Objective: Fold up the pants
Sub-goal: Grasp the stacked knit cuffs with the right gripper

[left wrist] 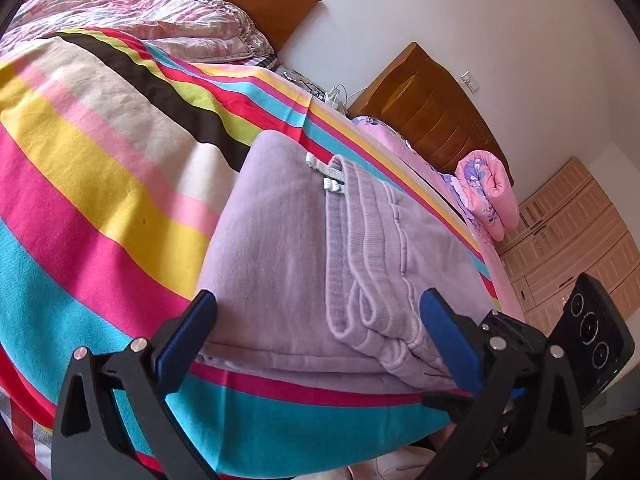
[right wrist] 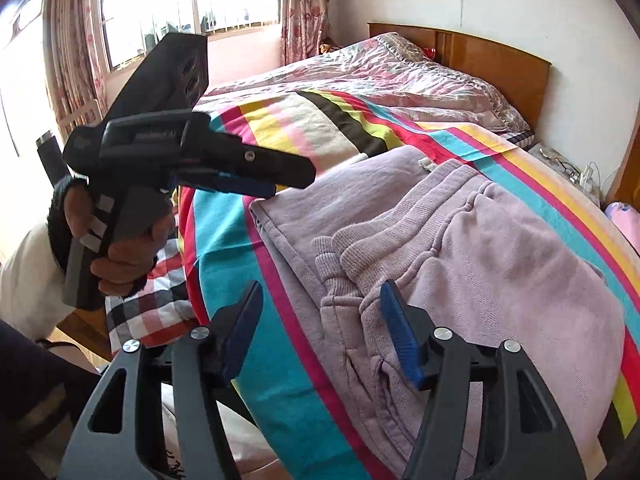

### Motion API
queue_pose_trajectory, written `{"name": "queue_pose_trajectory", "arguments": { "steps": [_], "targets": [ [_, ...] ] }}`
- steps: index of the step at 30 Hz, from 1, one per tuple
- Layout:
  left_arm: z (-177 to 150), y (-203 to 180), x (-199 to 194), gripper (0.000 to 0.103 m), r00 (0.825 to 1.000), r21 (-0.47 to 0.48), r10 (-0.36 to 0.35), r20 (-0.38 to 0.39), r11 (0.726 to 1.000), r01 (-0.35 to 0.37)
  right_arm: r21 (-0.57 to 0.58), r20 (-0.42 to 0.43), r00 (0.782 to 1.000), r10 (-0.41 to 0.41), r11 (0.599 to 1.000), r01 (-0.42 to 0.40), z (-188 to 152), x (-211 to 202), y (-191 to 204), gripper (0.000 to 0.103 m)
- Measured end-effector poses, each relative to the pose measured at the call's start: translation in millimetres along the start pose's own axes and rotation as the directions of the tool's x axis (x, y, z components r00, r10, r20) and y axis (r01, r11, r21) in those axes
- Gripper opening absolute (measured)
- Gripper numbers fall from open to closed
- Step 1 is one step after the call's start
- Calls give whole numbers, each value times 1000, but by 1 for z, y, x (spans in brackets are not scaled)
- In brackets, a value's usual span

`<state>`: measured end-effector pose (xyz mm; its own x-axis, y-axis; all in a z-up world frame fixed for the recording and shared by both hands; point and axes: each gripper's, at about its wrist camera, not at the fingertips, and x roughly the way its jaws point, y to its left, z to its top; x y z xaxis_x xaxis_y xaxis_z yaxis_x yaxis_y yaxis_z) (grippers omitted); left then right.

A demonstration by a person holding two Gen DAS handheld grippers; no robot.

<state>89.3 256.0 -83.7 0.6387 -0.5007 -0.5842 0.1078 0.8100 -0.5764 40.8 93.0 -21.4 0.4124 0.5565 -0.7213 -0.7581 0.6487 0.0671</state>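
Note:
Lilac sweatpants [left wrist: 288, 240] lie folded on the striped bedspread [left wrist: 100, 168], ribbed cuffs [left wrist: 372, 308] on top near the bed's front edge. My left gripper [left wrist: 318, 320] is open and empty, its jaws either side of the pants' near edge, just above it. The pants also show in the right wrist view [right wrist: 460, 248]. My right gripper [right wrist: 322, 308] is open and empty above the cuffs [right wrist: 352, 276] at the bed's edge. The left gripper [right wrist: 256, 184] shows there too, held in a hand over the pants' left corner.
A quilted pink cover [right wrist: 400, 72] and wooden headboard [right wrist: 500, 60] lie at the far end. A second bed with a rolled pink quilt [left wrist: 488, 196] stands to the right. A plaid sheet [right wrist: 160, 288] hangs off the bed's near side. A window [right wrist: 180, 4] is behind.

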Motion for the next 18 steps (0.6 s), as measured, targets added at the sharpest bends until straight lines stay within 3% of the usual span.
{"name": "queue_pose_trajectory", "arguments": {
  "steps": [4,7,9,10,16,18],
  "targets": [
    [-3,2,-2,101,1000,-4,-5,10,1000,5,41,-77,993,-85,995,88,9,4,-20,33],
    [-4,5,-4,101,1000,-13,3,18,1000,-3,11,-163,980,-111,993,115,0,21,-19,33],
    [-2,12,-4,101,1000,-22,13,20,1000,-12,-22,-148,979,-138,990,136,-5,25,-15,28],
    [-2,14,-4,101,1000,-26,15,19,1000,-15,-28,-135,982,-135,991,132,-6,24,-13,12],
    [2,15,-11,101,999,-36,16,45,999,-14,-9,6,996,-90,996,90,23,-18,-4,11],
    [3,16,-11,101,998,-46,16,54,999,-13,-30,6,996,-85,996,85,28,-20,0,11]
  ]
}}
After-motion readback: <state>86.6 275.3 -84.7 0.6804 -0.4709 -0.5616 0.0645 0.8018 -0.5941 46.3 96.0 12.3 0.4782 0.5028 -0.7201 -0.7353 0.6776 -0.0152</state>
